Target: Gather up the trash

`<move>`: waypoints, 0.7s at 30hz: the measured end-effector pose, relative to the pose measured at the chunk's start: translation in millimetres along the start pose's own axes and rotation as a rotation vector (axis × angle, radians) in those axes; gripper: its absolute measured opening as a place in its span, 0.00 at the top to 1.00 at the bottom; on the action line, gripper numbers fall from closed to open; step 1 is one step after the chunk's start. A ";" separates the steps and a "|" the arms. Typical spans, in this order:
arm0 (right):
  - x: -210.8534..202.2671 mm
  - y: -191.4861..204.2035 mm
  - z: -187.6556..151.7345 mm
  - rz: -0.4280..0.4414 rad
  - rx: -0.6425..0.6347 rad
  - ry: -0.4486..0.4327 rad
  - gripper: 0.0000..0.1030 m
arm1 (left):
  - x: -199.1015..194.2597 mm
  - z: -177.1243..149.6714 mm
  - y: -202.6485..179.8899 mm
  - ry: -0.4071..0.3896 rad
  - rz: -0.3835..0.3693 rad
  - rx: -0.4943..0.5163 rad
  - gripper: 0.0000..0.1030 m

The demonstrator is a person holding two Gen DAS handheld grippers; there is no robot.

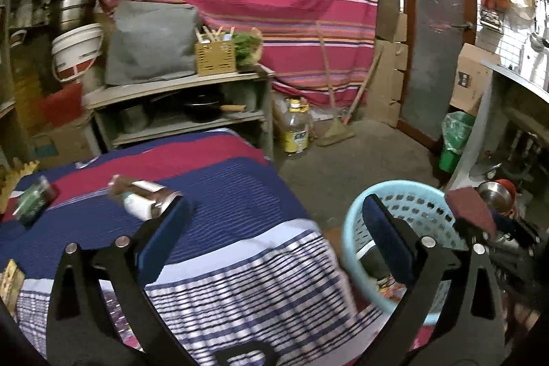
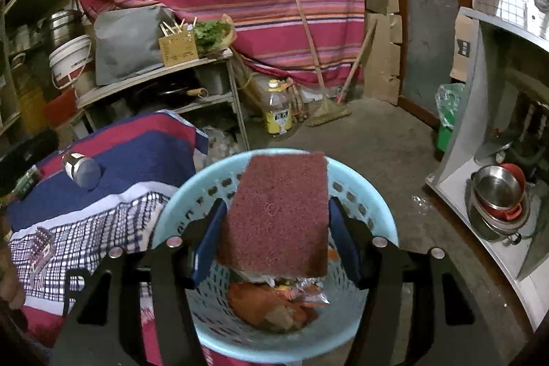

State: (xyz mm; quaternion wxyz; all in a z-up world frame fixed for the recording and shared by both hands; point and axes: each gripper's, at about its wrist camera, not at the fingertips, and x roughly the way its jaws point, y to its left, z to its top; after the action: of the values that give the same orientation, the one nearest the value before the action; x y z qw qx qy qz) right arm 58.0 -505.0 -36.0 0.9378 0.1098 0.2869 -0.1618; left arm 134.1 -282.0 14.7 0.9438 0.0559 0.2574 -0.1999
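Note:
My right gripper is shut on a maroon scouring pad and holds it right above the light blue perforated basket. Wrappers and orange trash lie in the basket's bottom. My left gripper is open and empty over the striped cloth, its left pad close to a shiny can lying on the cloth. The can also shows in the right wrist view. The basket and the pad sit at the right of the left wrist view. A green packet lies far left.
A grey shelf unit with a pan stands behind the cloth-covered surface. An oil jug and a broom stand by the striped curtain. A green bin and a counter with steel bowls are at the right.

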 end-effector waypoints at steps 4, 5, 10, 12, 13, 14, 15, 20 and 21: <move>0.3 5.8 6.2 -0.020 -0.009 -0.041 0.16 | -22.8 -8.4 18.5 -0.013 0.049 0.014 0.05; -0.6 7.0 6.9 -0.022 -0.009 -0.050 0.14 | -28.7 -10.6 22.6 -0.018 0.068 0.018 0.05; -13.4 14.5 8.1 -0.020 0.006 -0.085 0.09 | -53.5 -17.3 42.3 -0.044 0.128 0.014 0.05; -24.7 22.3 6.9 -0.004 0.000 -0.108 0.05 | -65.4 -21.4 50.9 -0.045 0.151 0.017 0.05; -28.9 25.5 7.4 0.005 -0.007 -0.116 0.04 | -68.9 -22.5 53.3 -0.040 0.154 0.018 0.05; -34.4 31.1 6.5 0.016 -0.018 -0.125 0.04 | -73.0 -24.7 58.7 -0.031 0.152 0.015 0.05; -43.9 39.8 3.8 0.034 -0.036 -0.138 0.04 | -78.3 -28.4 64.8 -0.016 0.139 0.007 0.05; -71.3 76.5 -11.6 0.106 -0.086 -0.158 0.04 | -103.6 -45.5 91.1 -0.014 0.147 -0.024 0.05; -73.9 82.3 -13.6 0.114 -0.095 -0.156 0.04 | -110.9 -50.0 99.7 -0.015 0.150 -0.040 0.05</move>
State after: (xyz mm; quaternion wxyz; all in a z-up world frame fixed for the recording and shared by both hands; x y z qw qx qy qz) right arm 23.5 -407.2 4.7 0.9691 0.0685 0.2137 -0.1023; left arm 64.1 -141.7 28.3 0.9589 0.0547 0.2492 -0.1239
